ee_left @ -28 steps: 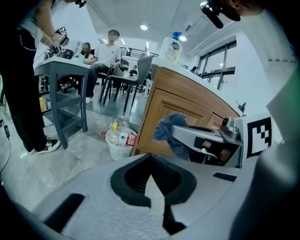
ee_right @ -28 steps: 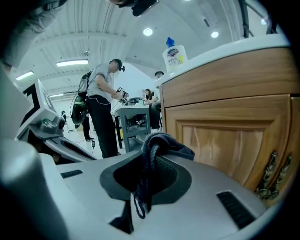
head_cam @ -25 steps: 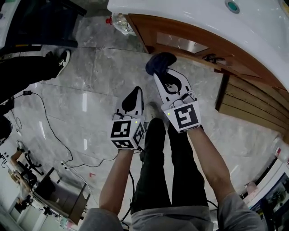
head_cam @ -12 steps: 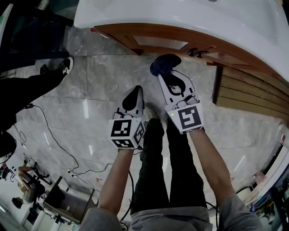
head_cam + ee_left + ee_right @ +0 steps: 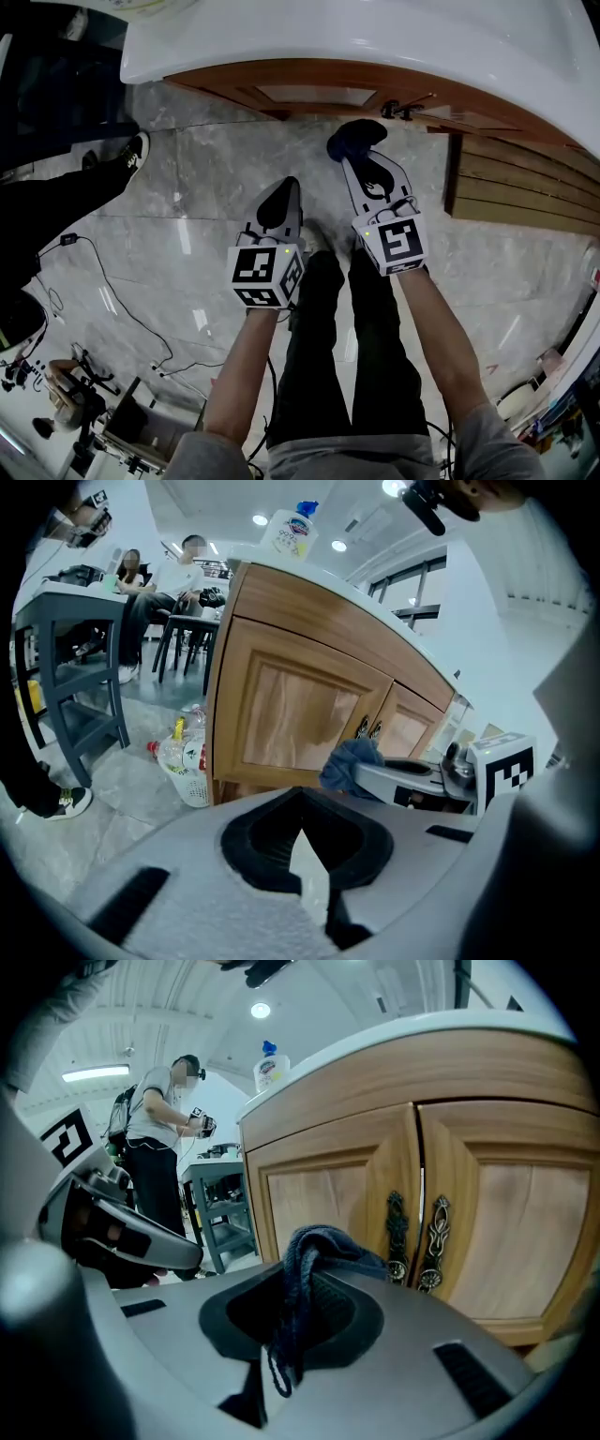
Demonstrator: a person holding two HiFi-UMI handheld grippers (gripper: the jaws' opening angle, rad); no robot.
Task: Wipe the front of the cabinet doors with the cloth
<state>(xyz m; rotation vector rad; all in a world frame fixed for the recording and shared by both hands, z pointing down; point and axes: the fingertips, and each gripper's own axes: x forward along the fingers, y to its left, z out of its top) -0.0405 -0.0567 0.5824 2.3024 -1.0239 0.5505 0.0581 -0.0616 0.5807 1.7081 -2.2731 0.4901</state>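
Both our grippers come nearer the brown wooden cabinet doors (image 5: pixel 323 1204), right gripper (image 5: pixel 361 161) clamped on the crumpled dark-blue cloth (image 5: pixel 317 1246), left gripper (image 5: pixel 281 192) closed empty, so wiping can start.

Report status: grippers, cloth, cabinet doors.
Right gripper shut on dark blue knitted cloth. Left gripper shut, empty. Cloth looks just short of brown wooden cabinet doors, near ornate metal handles. Nothing between.

The right gripper (image 5: pixel 364 161) has brought the cloth (image 5: pixel 356 139) closer to the cabinet doors (image 5: pixel 305 95). A second ago the cloth hung well to the left of the handles (image 5: pixel 405 108); now it is near them, just below and to their left.
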